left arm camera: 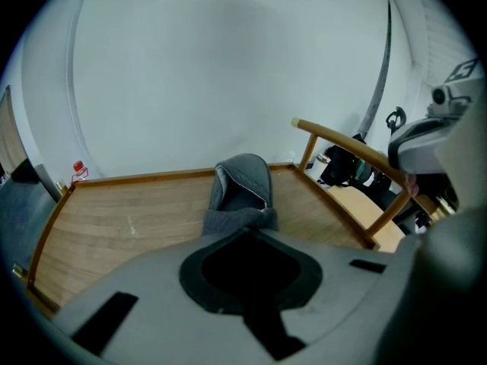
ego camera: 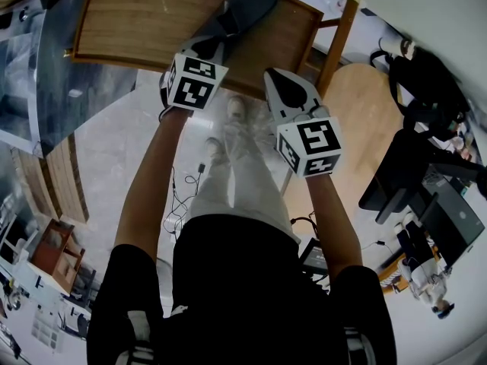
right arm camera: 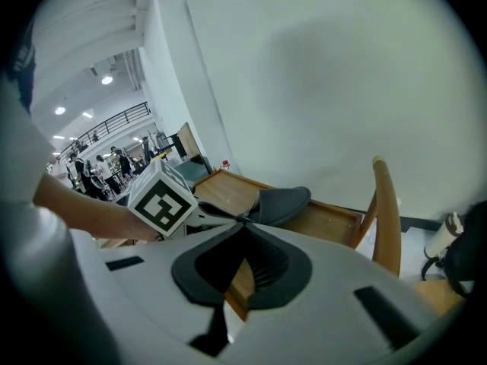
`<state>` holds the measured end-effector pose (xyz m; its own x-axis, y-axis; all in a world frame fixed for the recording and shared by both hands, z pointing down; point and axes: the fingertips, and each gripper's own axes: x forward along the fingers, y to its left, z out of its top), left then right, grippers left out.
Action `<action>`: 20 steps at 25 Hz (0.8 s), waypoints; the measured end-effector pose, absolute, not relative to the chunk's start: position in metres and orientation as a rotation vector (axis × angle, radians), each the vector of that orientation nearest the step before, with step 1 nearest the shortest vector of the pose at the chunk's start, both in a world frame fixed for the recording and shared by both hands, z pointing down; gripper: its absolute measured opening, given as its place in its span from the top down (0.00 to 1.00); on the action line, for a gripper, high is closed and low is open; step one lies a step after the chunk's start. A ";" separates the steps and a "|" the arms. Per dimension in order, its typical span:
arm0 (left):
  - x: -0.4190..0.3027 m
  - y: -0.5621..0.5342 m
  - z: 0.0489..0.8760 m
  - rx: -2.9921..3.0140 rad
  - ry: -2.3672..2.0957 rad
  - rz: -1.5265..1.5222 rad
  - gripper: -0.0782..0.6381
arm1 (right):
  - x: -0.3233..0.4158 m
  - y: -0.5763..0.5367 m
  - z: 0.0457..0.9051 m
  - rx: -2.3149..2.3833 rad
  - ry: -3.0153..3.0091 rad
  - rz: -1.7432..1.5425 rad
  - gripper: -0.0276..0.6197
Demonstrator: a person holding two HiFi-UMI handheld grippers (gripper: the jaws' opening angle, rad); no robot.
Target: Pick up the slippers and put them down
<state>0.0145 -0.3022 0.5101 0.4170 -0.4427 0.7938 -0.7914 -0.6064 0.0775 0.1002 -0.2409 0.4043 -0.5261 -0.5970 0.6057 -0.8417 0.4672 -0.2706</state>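
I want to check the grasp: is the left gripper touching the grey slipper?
Touching. The left gripper view shows the left gripper pinching the slipper at its near end.

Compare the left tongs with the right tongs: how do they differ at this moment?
The left tongs pinch the heel of the grey slipper; the right tongs hold nothing. The left tongs reach over the wooden table to the slipper; the right tongs hang beside them, clear of it. Shared: both are shut and tilt downward.
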 end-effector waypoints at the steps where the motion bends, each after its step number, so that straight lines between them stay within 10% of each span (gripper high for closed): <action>1: 0.013 -0.303 0.508 2.236 -1.055 1.050 0.87 | 0.100 -0.241 0.403 1.202 -2.289 0.767 0.96; 20: -0.027 -0.267 0.446 2.228 -1.162 0.940 0.87 | 0.074 -0.215 0.363 1.163 -2.314 0.628 0.96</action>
<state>-0.0273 -0.2673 0.4457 0.4115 -0.5267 0.7438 -0.8371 -0.5412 0.0798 0.0740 -0.2147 0.3632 -0.5286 -0.6077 0.5927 -0.8240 0.5352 -0.1861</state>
